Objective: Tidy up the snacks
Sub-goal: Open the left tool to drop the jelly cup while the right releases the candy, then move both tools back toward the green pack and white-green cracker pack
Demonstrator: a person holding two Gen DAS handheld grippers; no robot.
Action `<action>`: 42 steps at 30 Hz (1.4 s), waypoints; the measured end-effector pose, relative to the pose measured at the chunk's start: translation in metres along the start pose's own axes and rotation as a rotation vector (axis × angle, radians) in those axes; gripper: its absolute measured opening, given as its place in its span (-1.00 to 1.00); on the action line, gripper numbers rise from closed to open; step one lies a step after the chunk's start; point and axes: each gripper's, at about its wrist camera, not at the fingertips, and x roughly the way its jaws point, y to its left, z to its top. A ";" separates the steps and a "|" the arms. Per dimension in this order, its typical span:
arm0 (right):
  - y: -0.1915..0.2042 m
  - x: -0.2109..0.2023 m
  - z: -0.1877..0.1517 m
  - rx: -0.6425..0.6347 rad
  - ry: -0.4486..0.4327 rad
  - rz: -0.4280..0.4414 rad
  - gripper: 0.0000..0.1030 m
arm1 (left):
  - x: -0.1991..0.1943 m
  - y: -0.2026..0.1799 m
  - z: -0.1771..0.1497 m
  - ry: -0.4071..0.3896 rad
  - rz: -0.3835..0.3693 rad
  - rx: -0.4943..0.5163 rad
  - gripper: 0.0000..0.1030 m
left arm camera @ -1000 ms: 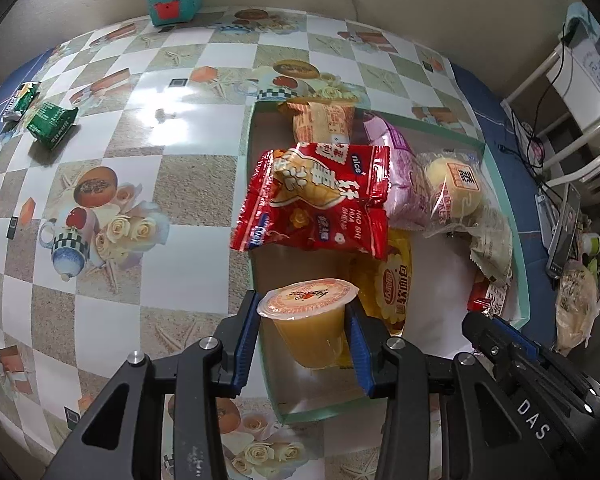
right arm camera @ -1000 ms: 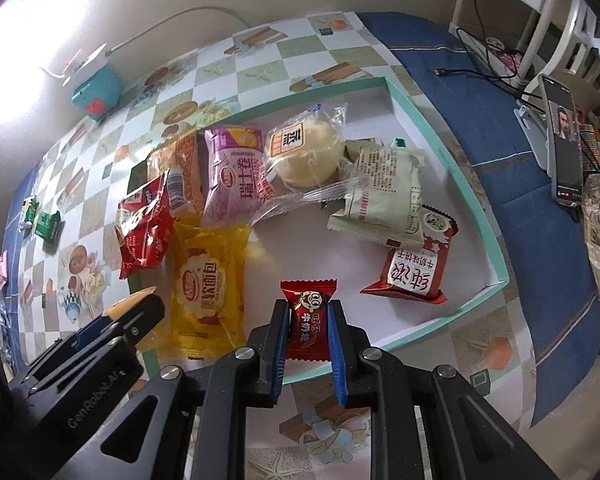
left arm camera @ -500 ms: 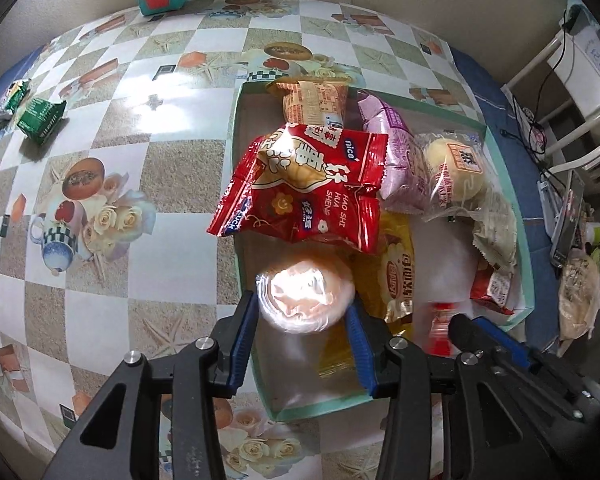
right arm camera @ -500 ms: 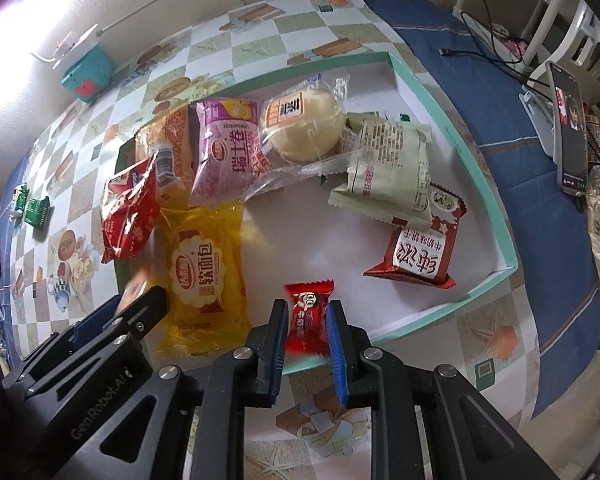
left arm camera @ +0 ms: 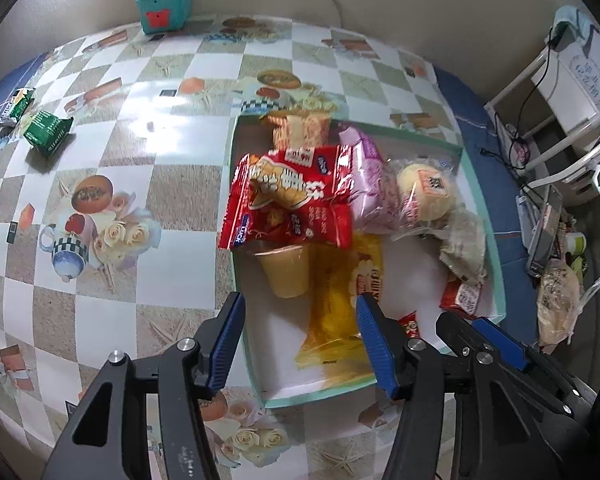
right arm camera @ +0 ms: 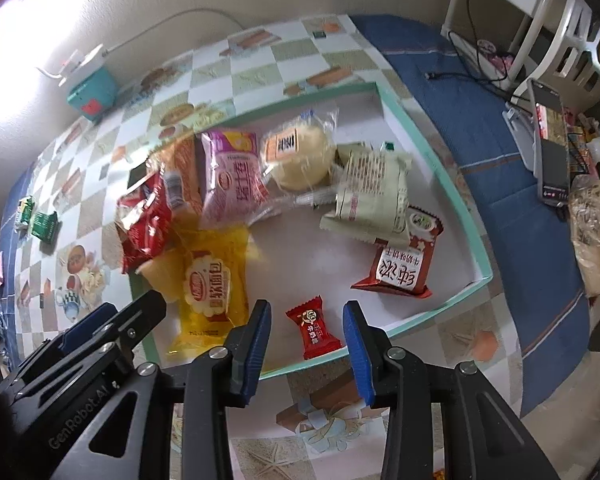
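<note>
— Claws?
— I see my left claw (left arm camera: 300, 332) opening, nothing gripped; jelly cup (left arm camera: 286, 270) lies in the tray (left arm camera: 496, 264). Right claw (right arm camera: 306, 340) opening around the loose red candy (right arm camera: 312, 332) there.

Shallow tray (left arm camera: 485, 216) with a mint-green rim and white floor occupies centre-right of the left wrist view. Jelly cup (left arm camera: 286, 270), pale orange, lies tipped on its side in the tray's left portion, its rim tucked under the large red packet (left arm camera: 290, 206). Yellow bread packet (right arm camera: 212, 284) lies flat just right of the cup. Small red candy (right arm camera: 313, 333) lies flat at the tray's near edge, lower centre of the right wrist view. Pink packet (right arm camera: 232, 174), round bun in clear wrap (right arm camera: 300, 158), cream packet (right arm camera: 370, 196) and red-and-white packet (right arm camera: 402, 266) lie across the tray. Two green packets (left arm camera: 46, 132) sit outside it, upper left.
</note>
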 end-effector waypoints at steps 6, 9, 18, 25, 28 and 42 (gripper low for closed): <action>-0.002 -0.017 0.002 0.014 -0.049 -0.001 0.04 | -0.007 0.016 0.003 0.006 0.027 -0.059 0.47; -0.001 -0.020 0.002 0.009 -0.061 -0.009 0.13 | -0.007 0.026 0.003 0.008 0.060 -0.086 0.48; 0.002 -0.018 0.002 -0.008 -0.068 -0.047 0.54 | -0.012 0.053 0.004 -0.032 0.150 -0.168 0.83; 0.001 -0.016 0.003 0.003 -0.075 -0.058 0.84 | -0.017 0.065 0.004 -0.046 0.157 -0.213 0.83; 0.003 -0.016 0.003 0.003 -0.082 -0.060 0.98 | -0.018 0.069 0.006 -0.054 0.166 -0.233 0.83; 0.035 -0.015 -0.002 -0.051 -0.086 -0.042 1.00 | -0.032 0.102 0.007 -0.091 0.184 -0.331 0.84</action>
